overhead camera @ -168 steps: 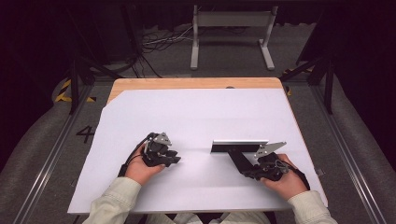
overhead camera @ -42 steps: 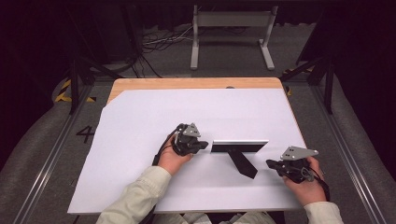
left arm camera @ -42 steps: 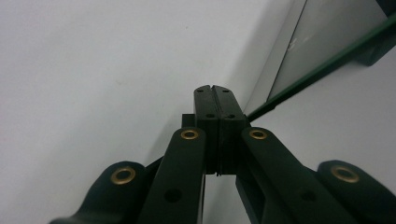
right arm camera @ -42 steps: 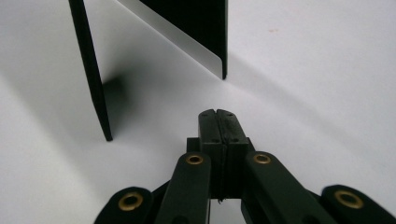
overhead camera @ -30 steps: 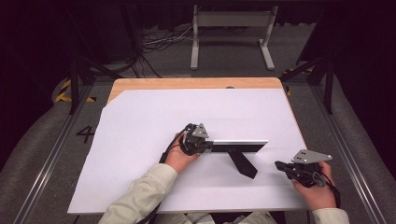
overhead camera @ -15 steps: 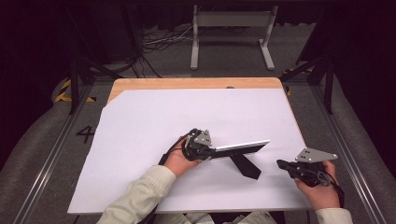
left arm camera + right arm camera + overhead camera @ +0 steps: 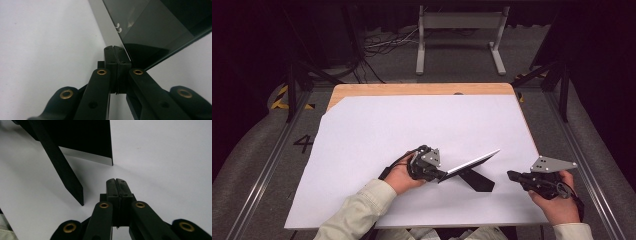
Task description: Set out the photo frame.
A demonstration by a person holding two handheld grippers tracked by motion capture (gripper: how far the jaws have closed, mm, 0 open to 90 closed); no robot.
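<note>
Now the left claw (image 7: 438, 175), jaws together, nudges the frame's (image 7: 472, 164) near end; its long axis runs toward the desk's (image 7: 377, 125) right edge, right claw (image 7: 512, 175) shut, apart.

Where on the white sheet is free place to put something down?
Free: the white sheet beyond the picture frame to the wooden edge, and its left part. Crowded: the near strip between left tongs and right tongs.
</note>
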